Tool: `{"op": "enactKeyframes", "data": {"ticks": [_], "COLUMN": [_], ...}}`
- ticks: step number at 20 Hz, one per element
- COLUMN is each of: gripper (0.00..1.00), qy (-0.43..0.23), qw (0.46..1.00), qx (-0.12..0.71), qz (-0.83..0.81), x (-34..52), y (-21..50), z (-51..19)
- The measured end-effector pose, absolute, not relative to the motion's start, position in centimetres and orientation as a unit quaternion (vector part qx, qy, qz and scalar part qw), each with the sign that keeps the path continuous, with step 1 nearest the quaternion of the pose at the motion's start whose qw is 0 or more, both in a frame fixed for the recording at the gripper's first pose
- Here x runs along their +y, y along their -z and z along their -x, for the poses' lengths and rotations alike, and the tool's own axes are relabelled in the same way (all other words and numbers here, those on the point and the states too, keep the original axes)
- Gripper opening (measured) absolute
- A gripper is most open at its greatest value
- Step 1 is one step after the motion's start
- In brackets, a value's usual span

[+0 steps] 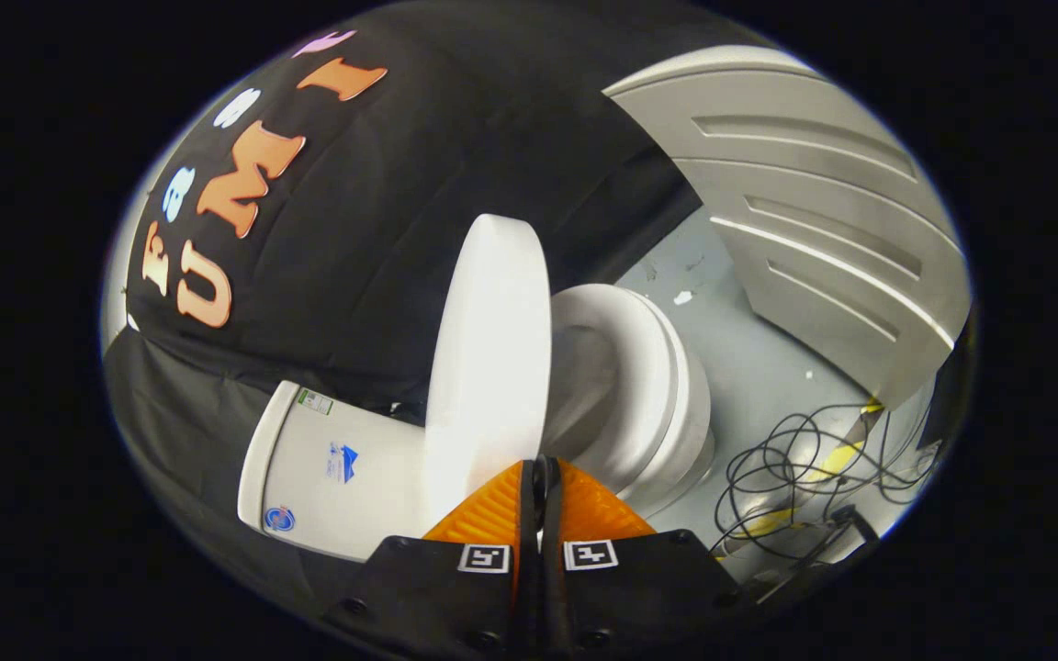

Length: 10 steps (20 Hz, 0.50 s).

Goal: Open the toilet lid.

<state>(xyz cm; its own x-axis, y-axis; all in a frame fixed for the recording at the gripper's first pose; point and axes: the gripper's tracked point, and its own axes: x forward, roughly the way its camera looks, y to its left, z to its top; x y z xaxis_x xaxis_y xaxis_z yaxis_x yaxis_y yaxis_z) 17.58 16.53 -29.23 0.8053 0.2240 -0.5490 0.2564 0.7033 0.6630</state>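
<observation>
My gripper (540, 468) has its two fingers pressed together with barely a slit between them, and I see nothing held in that slit. Their tips sit right at the lower edge of the toilet lid (489, 358), which stands raised and edge-on just ahead of me. To one side of the lid lies the tank (332, 473), bearing small stickers, against the black cloth wall. To the other side is the seat (653, 386) ringing the bowl; I cannot see what is in it. Beyond the bowl, loose black cables (791, 473) tangle on the pale floor (749, 358), near a ribbed grey panel (814, 193).
</observation>
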Motion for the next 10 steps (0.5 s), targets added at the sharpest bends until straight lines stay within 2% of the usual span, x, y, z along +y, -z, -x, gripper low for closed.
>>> {"op": "enactKeyframes", "data": {"ticks": [4, 10], "gripper": [0.08, 0.08], "qy": [0.004, 0.022], "qw": [0.906, 0.928], "qx": [0.297, 0.293], "qz": [-0.303, -0.231], "x": [18.8, 21.0], "y": [24.6, 21.6], "z": [-17.8, -18.0]}}
